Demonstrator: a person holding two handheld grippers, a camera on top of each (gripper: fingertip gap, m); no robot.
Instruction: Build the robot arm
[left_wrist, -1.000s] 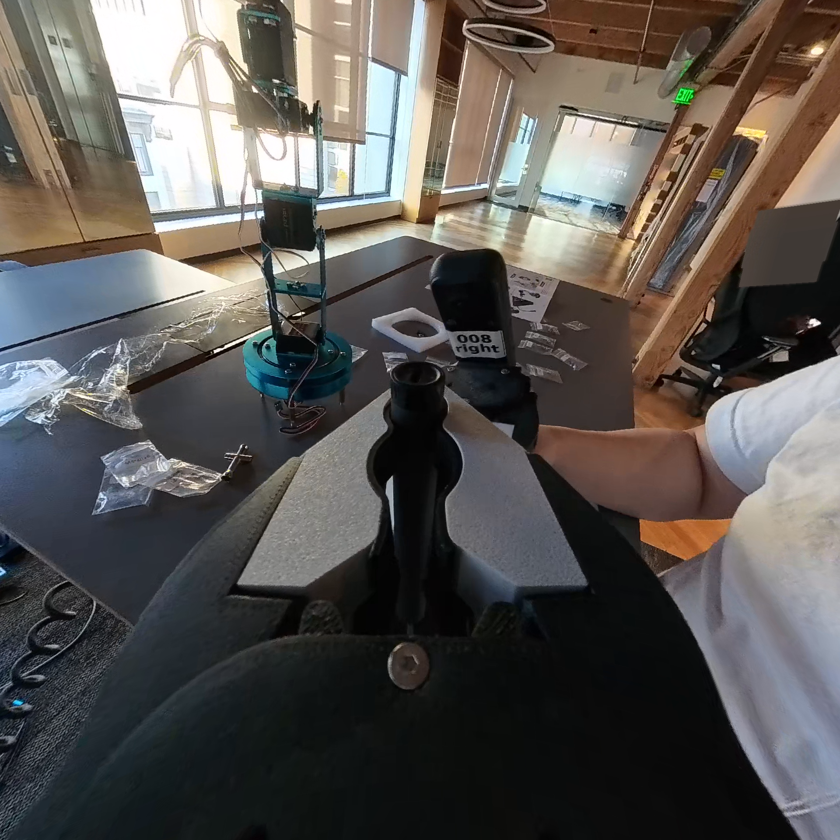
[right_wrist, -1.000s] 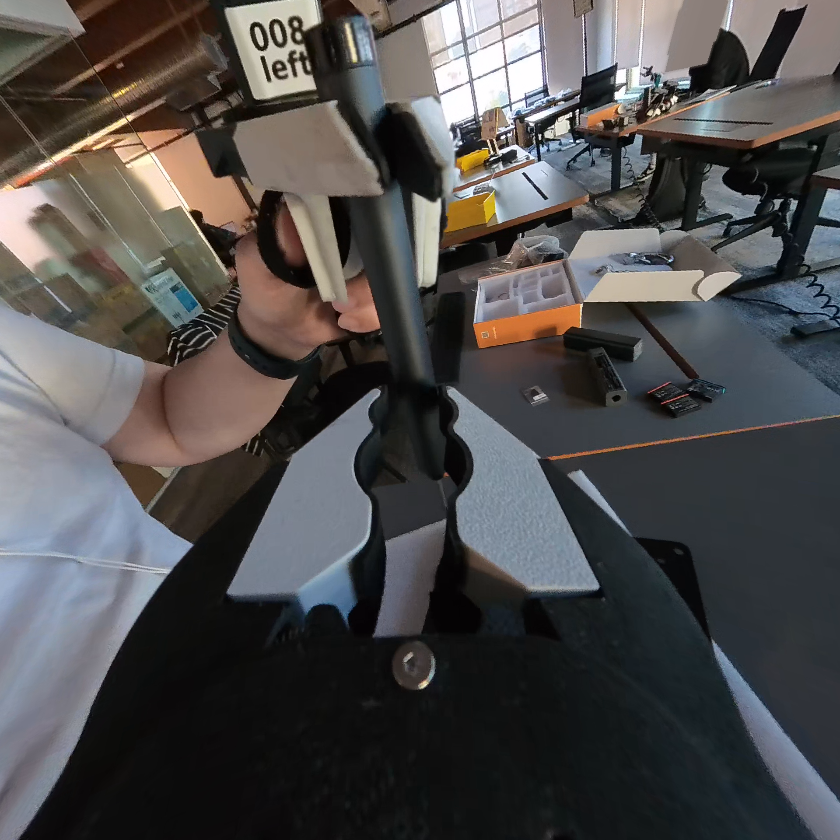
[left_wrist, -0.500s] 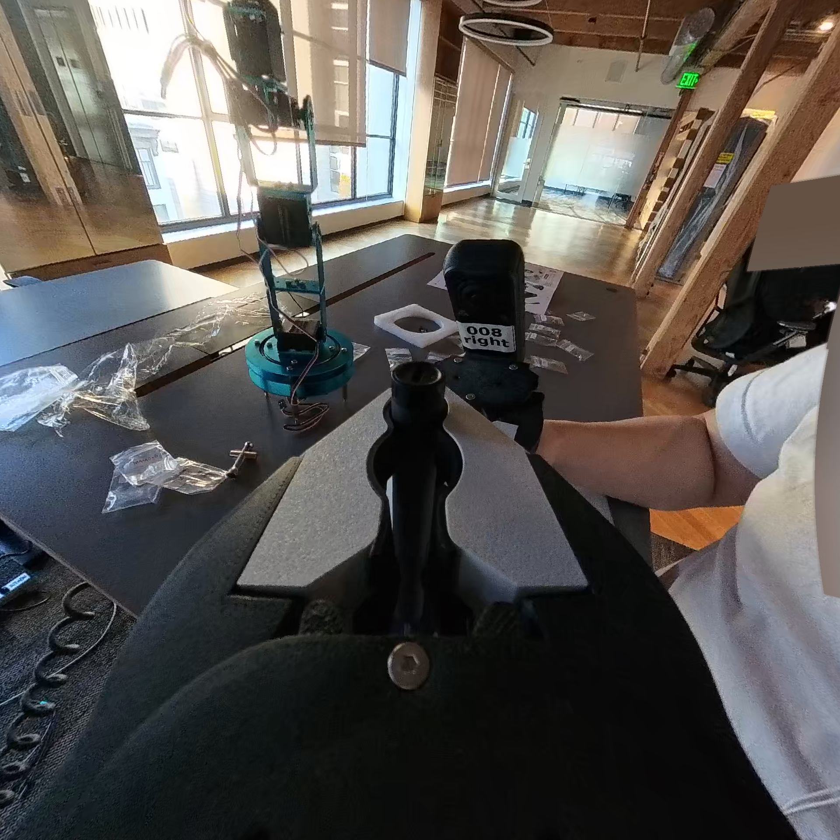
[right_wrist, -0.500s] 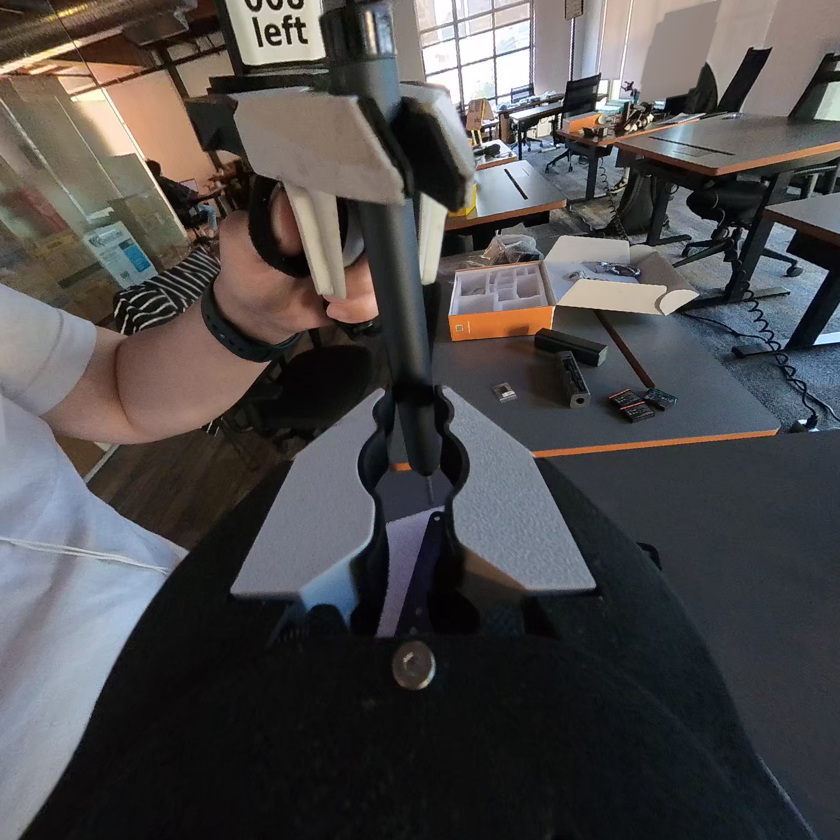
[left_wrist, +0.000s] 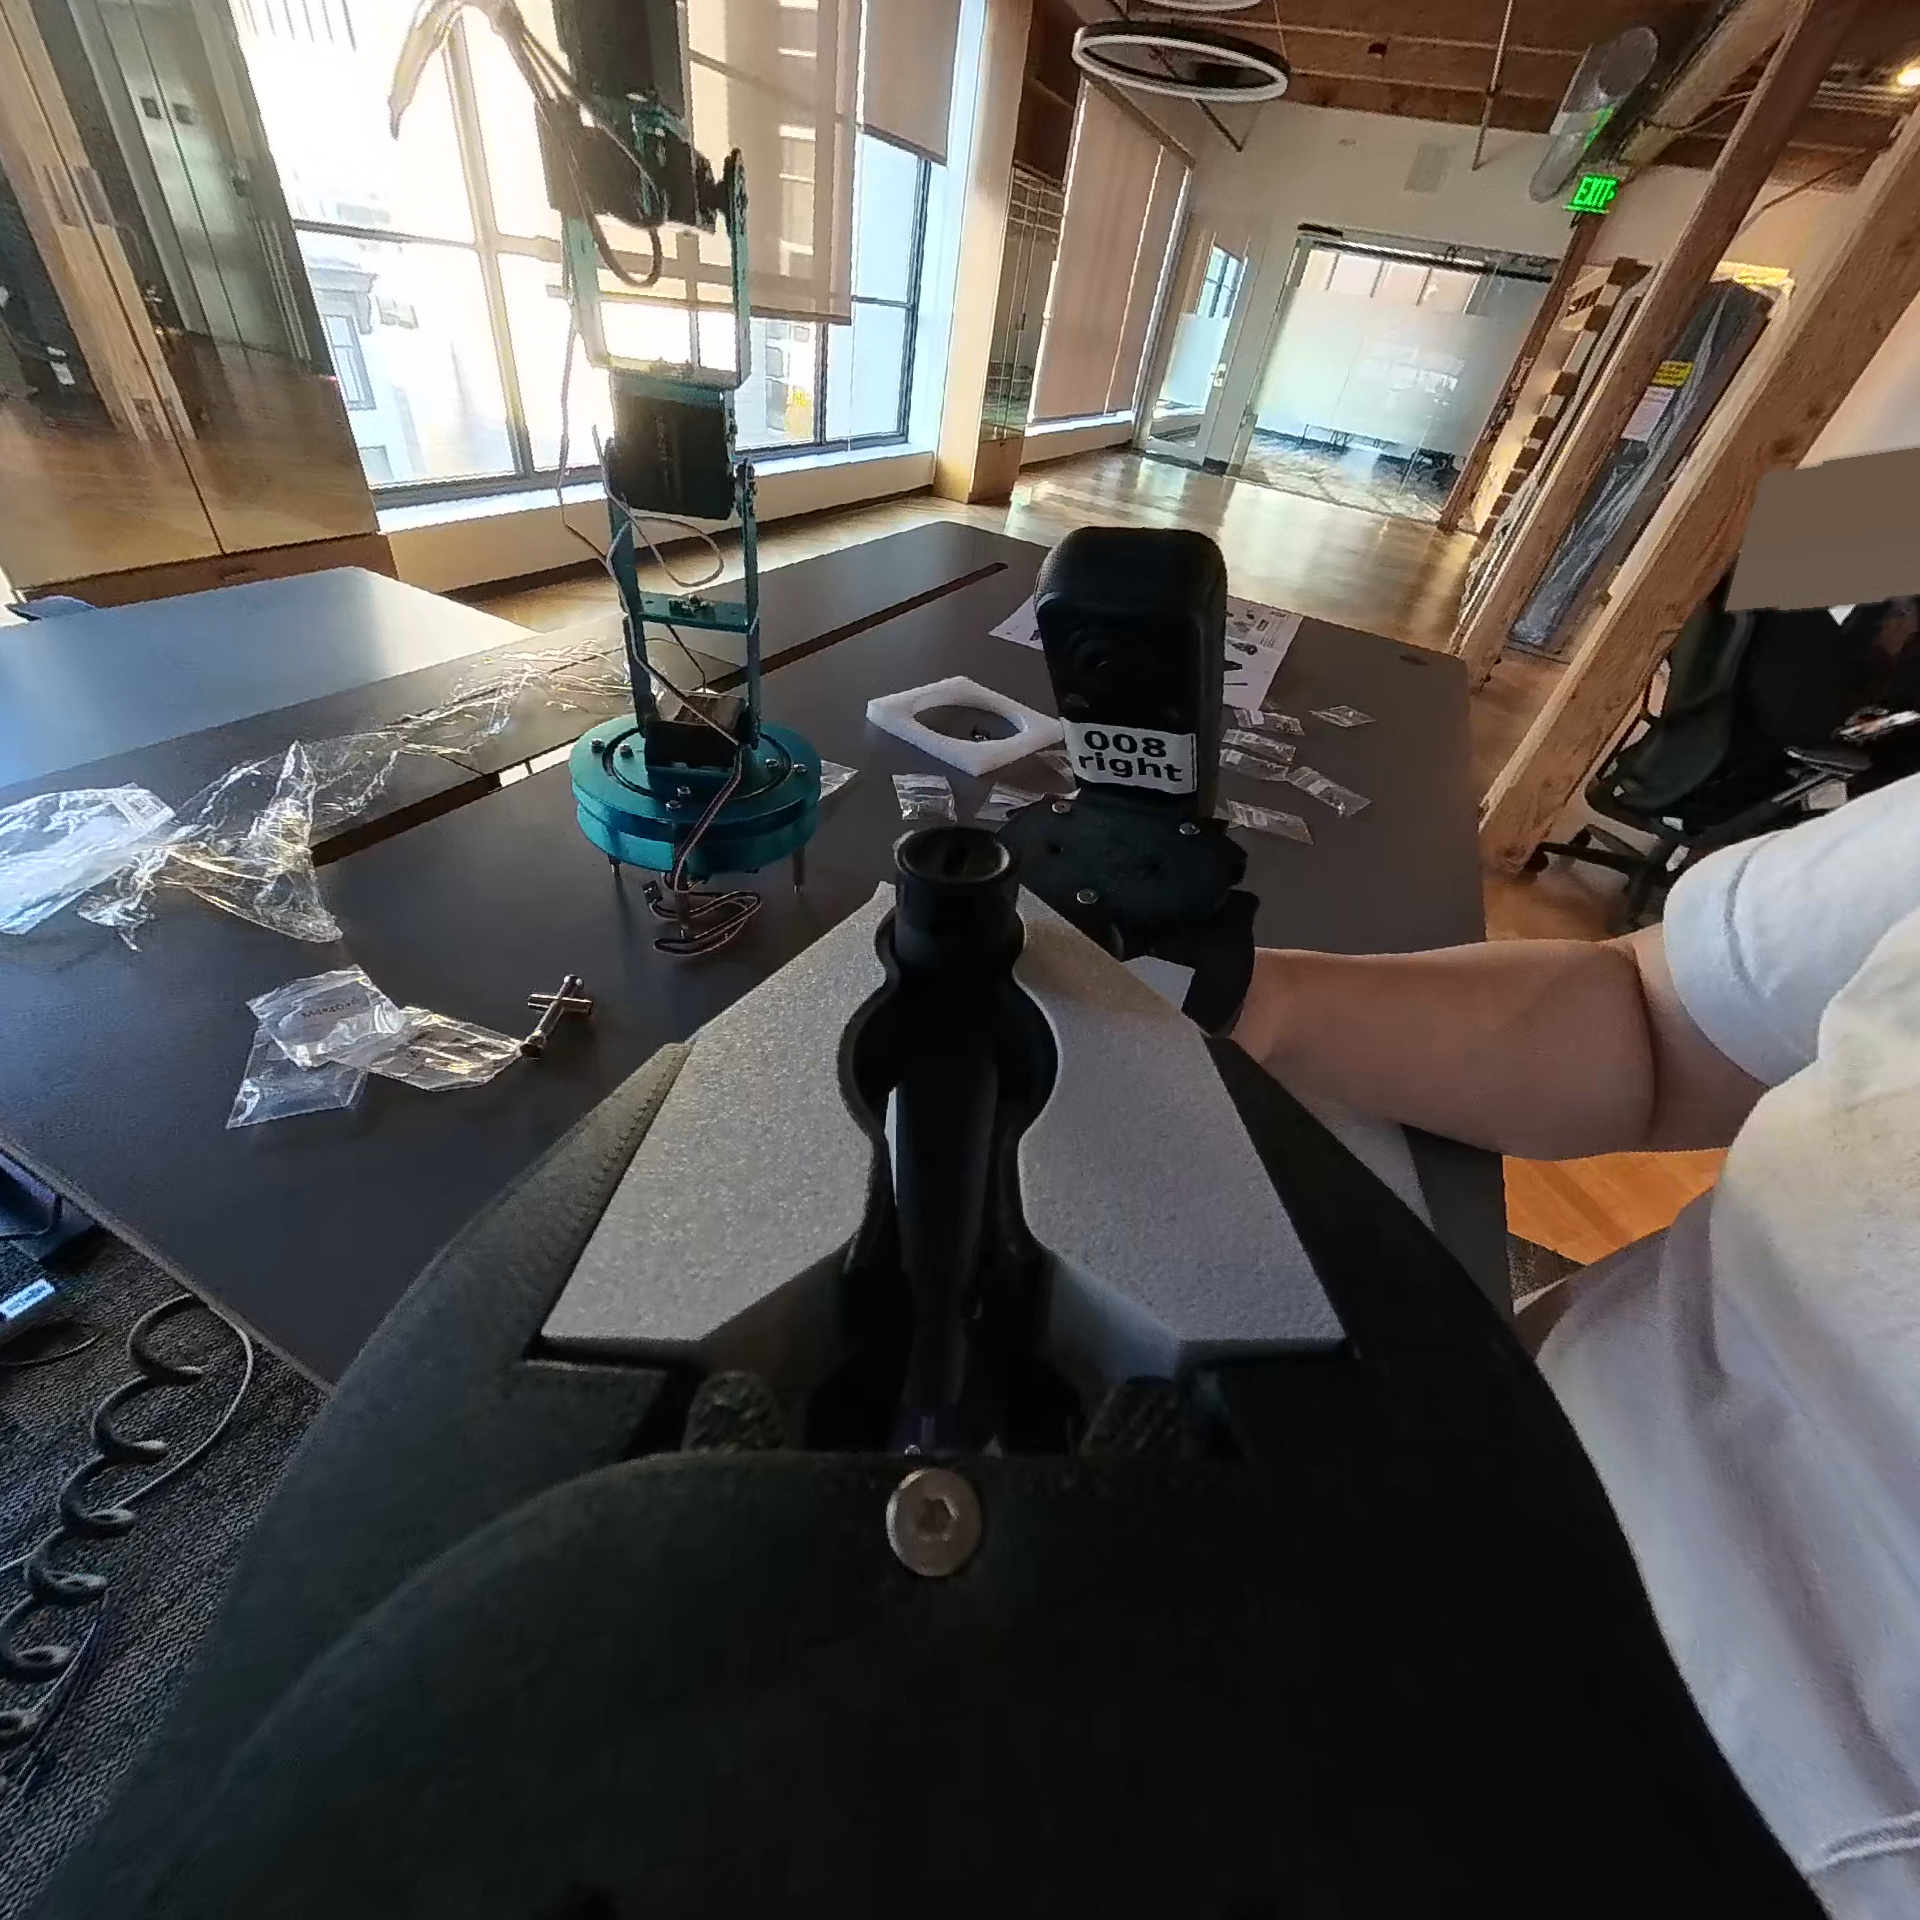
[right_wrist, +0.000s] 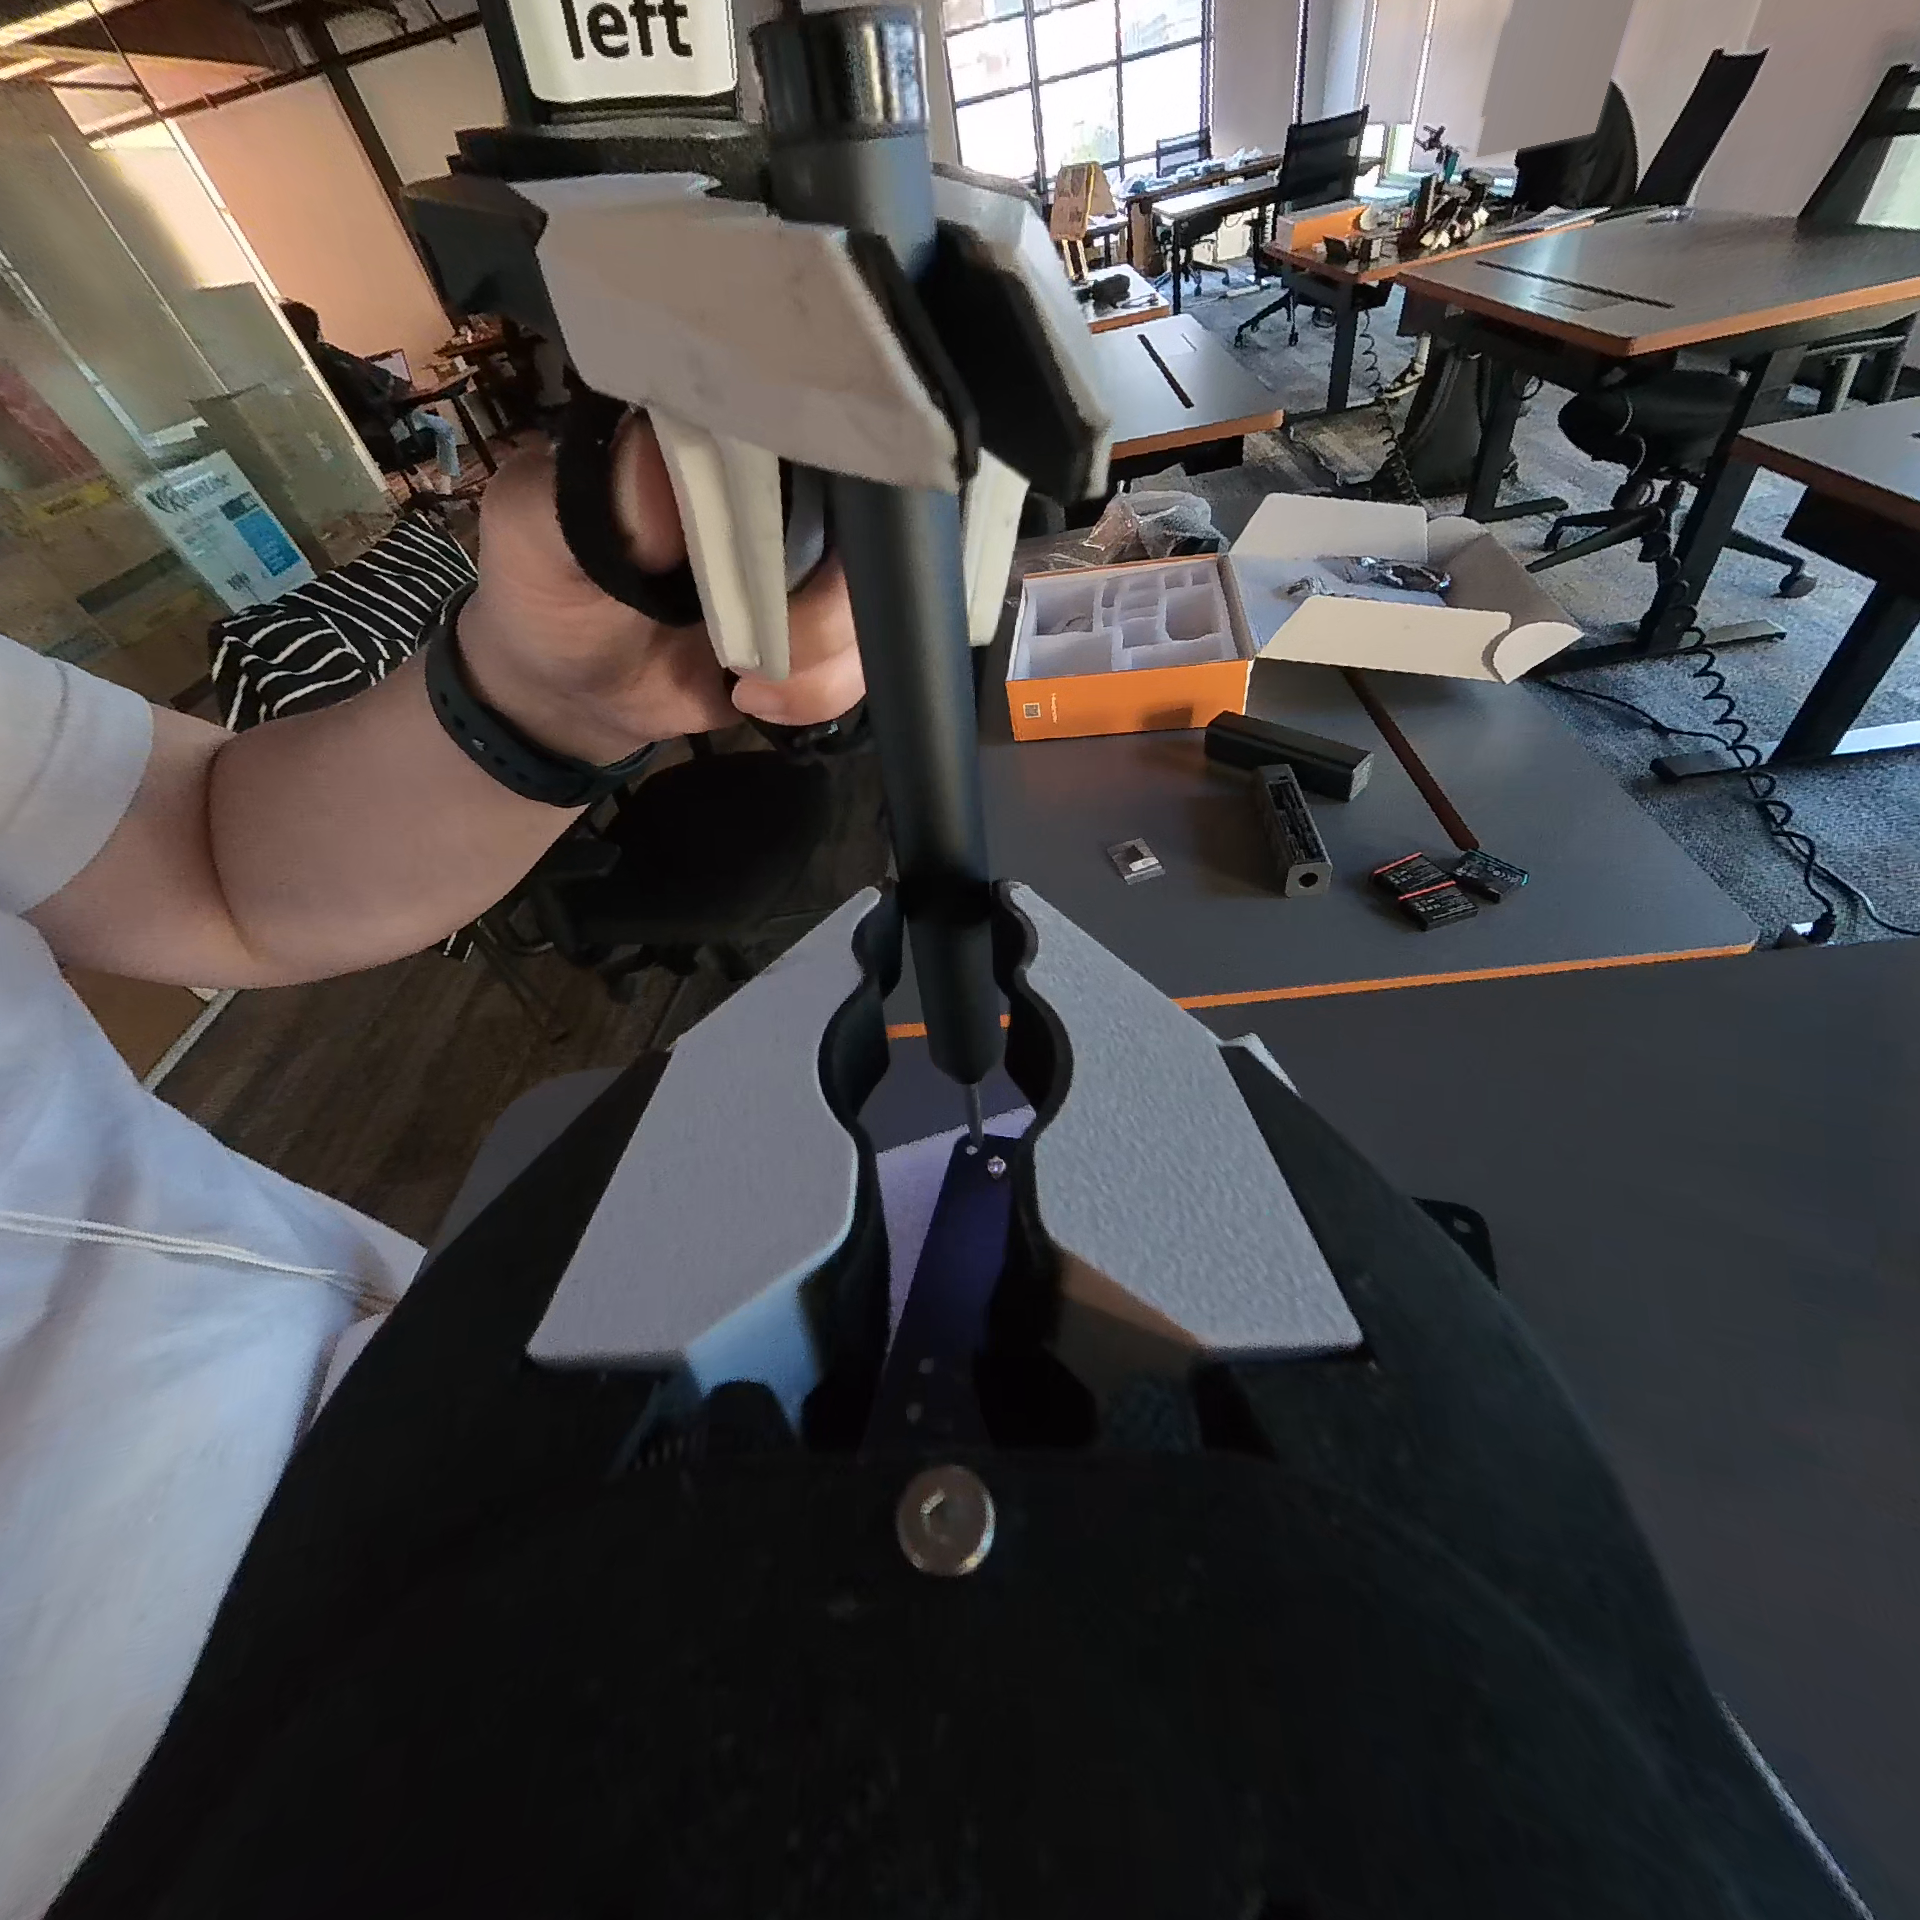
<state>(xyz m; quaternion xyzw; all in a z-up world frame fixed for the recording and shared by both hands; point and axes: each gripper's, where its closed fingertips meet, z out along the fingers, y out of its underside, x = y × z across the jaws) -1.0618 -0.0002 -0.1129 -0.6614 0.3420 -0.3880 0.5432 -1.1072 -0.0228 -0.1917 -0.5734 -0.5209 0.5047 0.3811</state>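
My left gripper (left_wrist: 951, 935) is shut on a black pen-shaped screwdriver (left_wrist: 951, 1039), whose butt end points at the camera. In the right wrist view the left gripper (right_wrist: 940, 343) holds the screwdriver (right_wrist: 914, 675) upright and tip down. My right gripper (right_wrist: 948, 920) is shut on a thin dark blue metal strip (right_wrist: 951, 1268) that runs back between its fingers. The screwdriver's bit rests at a small screw (right_wrist: 992, 1164) on the strip's far end. The right gripper's body (left_wrist: 1127, 727) shows just beyond the left one. Both are held above the dark table's (left_wrist: 416, 1122) near edge.
A teal robot arm kit (left_wrist: 694, 800) stands on the table, with plastic bags (left_wrist: 312, 1039), a cross wrench (left_wrist: 556, 1013), a white foam square (left_wrist: 961, 722) and several small part bags (left_wrist: 1262, 821). An open orange box (right_wrist: 1127, 649), black blocks (right_wrist: 1288, 743) and batteries (right_wrist: 1439, 888) lie on a farther desk. Across from one pair of fingers to the other is roughly 9 cm.
The screwdriver's tip has come down between the right gripper's fingers onto the screw. The blue strip, hidden a second ago, now shows. Both views have shifted slightly.
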